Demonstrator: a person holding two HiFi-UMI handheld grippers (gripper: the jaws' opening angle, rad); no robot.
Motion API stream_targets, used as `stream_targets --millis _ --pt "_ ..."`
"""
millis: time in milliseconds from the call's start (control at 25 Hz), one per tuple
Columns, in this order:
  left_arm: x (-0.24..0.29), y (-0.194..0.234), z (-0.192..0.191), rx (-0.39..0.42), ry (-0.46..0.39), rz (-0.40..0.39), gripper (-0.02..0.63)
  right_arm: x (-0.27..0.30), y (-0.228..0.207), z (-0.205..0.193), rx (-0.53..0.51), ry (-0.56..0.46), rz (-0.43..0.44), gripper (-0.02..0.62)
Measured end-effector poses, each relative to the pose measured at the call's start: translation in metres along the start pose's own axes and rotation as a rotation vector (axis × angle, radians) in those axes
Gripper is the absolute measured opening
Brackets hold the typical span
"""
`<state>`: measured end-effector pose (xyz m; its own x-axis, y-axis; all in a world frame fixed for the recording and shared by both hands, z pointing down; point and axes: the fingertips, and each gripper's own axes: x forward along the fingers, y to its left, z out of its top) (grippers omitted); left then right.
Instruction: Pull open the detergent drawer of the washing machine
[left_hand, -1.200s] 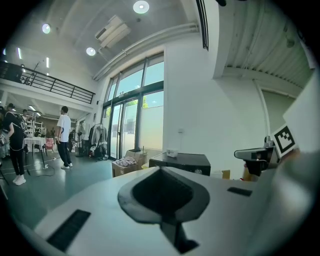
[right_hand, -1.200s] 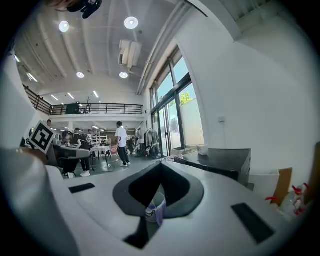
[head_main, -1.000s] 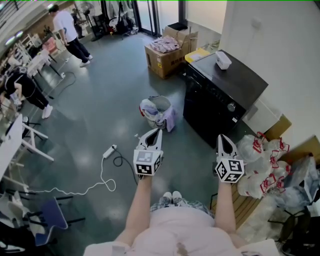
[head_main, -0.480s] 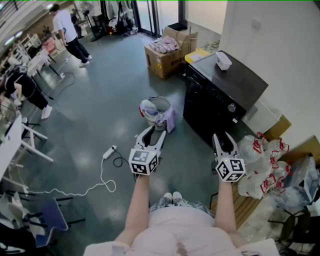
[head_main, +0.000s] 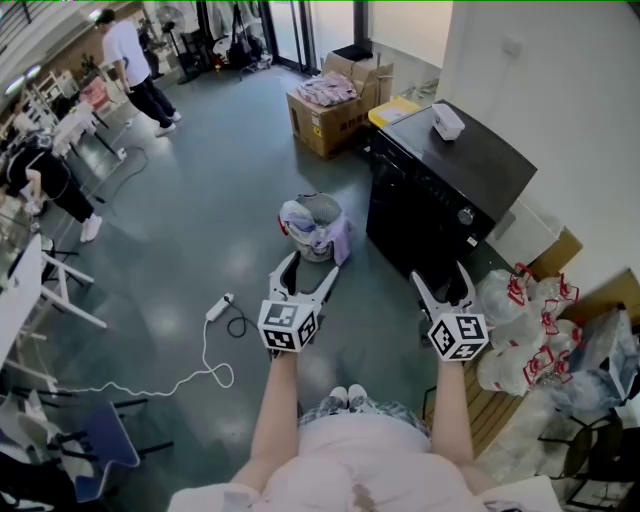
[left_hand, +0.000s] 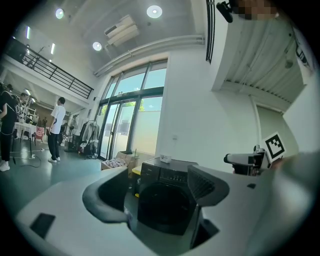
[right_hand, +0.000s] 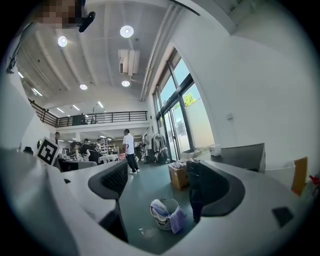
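The black washing machine (head_main: 440, 200) stands against the right wall, with a round knob (head_main: 462, 214) on its top front strip. Nothing stands out from its front. My left gripper (head_main: 310, 263) hovers over the floor well left of the machine; its jaws are opening with nothing between them. My right gripper (head_main: 441, 272) hangs just short of the machine's lower front, jaws also opening and empty. In the left gripper view the machine (left_hand: 167, 172) shows far off beyond the spread jaws of the left gripper (left_hand: 155, 197). In the right gripper view its dark front (right_hand: 193, 172) peeks out beside the right jaw.
A laundry basket (head_main: 315, 225) with clothes sits on the floor left of the machine. A cardboard box (head_main: 330, 110) lies beyond it. White plastic bags (head_main: 520, 330) pile up at the right. A power strip with white cable (head_main: 215, 305) trails left. A small white box (head_main: 446, 122) rests on the machine.
Both grippers' jaws have gone from shut to wide apart. The hands have barely shifted; the right one has edged slightly towards the machine.
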<state>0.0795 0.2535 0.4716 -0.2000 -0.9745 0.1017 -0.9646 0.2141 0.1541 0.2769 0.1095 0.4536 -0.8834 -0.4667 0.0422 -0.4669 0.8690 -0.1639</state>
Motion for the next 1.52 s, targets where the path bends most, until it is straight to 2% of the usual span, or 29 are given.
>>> stream_targets --millis 360,600,960,1240,1440,1520 --pt "0.002 0.015 -0.006 0.010 0.022 -0.035 0.357 0.004 0.011 -0.010 -0.013 0.007 -0.044 0.437" --pt "0.016 0.020 -0.005 0.015 0.029 -0.068 0.357 0.010 0.003 -0.016 -0.001 0.008 -0.084 0.437" --pt "0.051 0.044 0.002 0.034 0.029 -0.077 0.357 0.051 -0.013 -0.015 -0.005 0.008 -0.099 0.437" --pt "0.122 0.073 0.000 0.053 0.046 -0.091 0.357 0.122 -0.048 -0.019 -0.005 0.004 -0.100 0.437" --pt "0.192 0.102 0.005 0.136 0.072 -0.110 0.357 0.199 -0.074 -0.022 0.011 0.001 -0.097 0.437" --pt "0.224 0.111 0.010 0.143 0.079 -0.129 0.357 0.229 -0.084 -0.019 0.013 0.004 -0.099 0.437"
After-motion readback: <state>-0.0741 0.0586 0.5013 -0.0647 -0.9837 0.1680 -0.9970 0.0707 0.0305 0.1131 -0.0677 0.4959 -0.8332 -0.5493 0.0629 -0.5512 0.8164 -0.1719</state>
